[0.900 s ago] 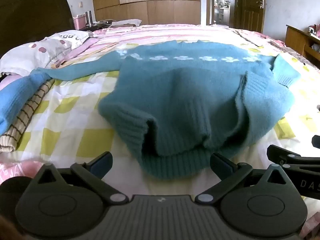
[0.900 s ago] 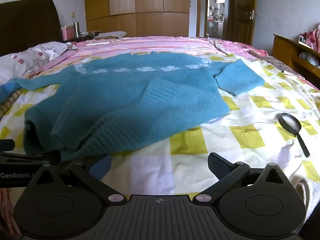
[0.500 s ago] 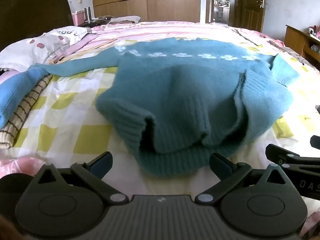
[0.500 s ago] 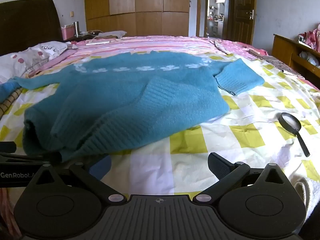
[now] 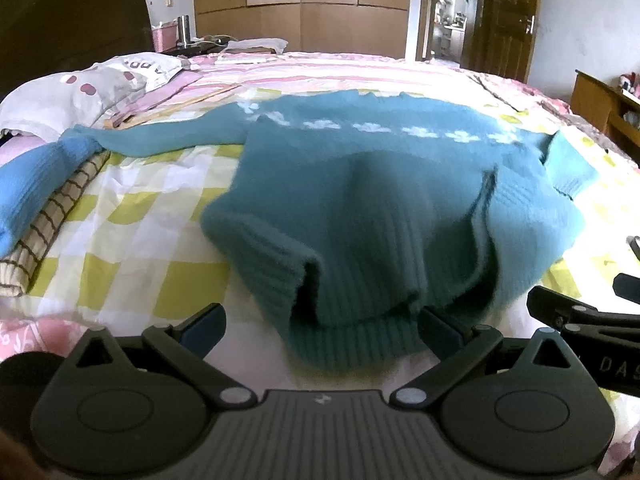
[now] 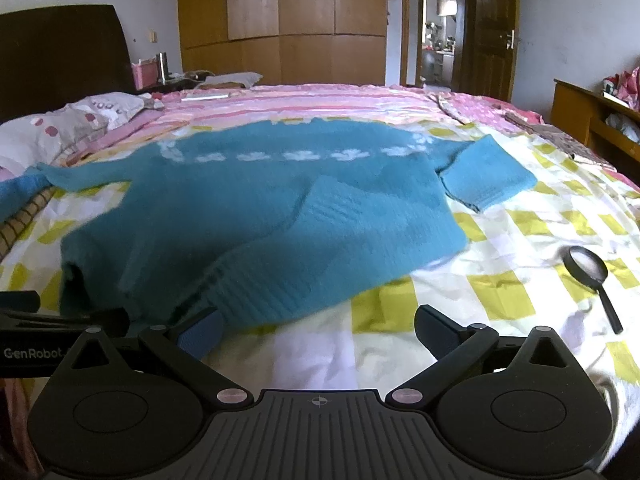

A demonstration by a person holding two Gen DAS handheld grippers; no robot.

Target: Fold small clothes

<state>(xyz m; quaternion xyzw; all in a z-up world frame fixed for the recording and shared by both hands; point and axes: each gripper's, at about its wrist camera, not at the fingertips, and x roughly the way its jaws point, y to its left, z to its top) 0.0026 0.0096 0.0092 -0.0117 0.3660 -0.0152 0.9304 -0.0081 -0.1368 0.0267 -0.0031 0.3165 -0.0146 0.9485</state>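
Note:
A teal knit sweater [image 5: 380, 200] with a row of white flowers lies on the bed, its hem bunched and rumpled toward me. It also shows in the right wrist view [image 6: 260, 216]. One sleeve stretches out to the left [image 5: 160, 140]; the other is folded at the right [image 6: 486, 178]. My left gripper [image 5: 320, 326] is open, its fingers either side of the ribbed hem, holding nothing. My right gripper [image 6: 316, 330] is open and empty over the bedsheet, just off the sweater's near right edge. Its left finger [image 6: 198, 332] is close to the hem.
The bed has a yellow-checked sheet [image 6: 440, 308]. A black magnifying glass [image 6: 588, 270] lies at the right. A light blue garment and a striped cloth [image 5: 36, 200] lie at the left, with pillows [image 5: 72, 92] behind. A wooden cabinet [image 6: 592, 120] stands at the right.
Both grippers have risen and pulled back slightly; the sweater sits a little farther away and lower in view. Both stay open. The sweater has not moved.

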